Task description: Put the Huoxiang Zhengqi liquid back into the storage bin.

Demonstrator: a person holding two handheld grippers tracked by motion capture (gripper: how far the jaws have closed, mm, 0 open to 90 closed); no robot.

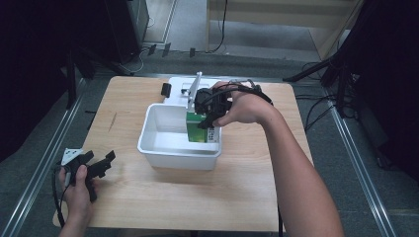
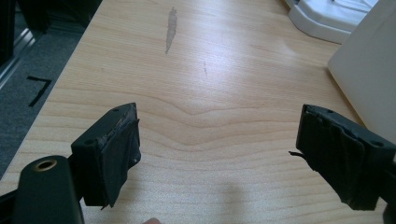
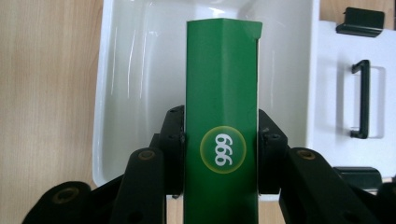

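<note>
A green carton (image 1: 200,128) (image 3: 221,93) printed with "999" in a yellow ring is clamped between the jaws of my right gripper (image 1: 210,118) (image 3: 220,149). It hangs upright inside the right part of a white plastic bin (image 1: 158,148) (image 3: 135,60) in the middle of the wooden table. My left gripper (image 1: 99,165) (image 2: 219,154) rests low over the table's front left corner. Its jaws stand wide apart with only bare wood between them.
The bin's white lid (image 1: 178,86) (image 3: 355,93), with a black handle (image 3: 362,98) and black clips (image 1: 166,90), lies flat behind the bin. In the left gripper view the bin's side wall (image 2: 369,79) rises at the right. Dark stands flank the table.
</note>
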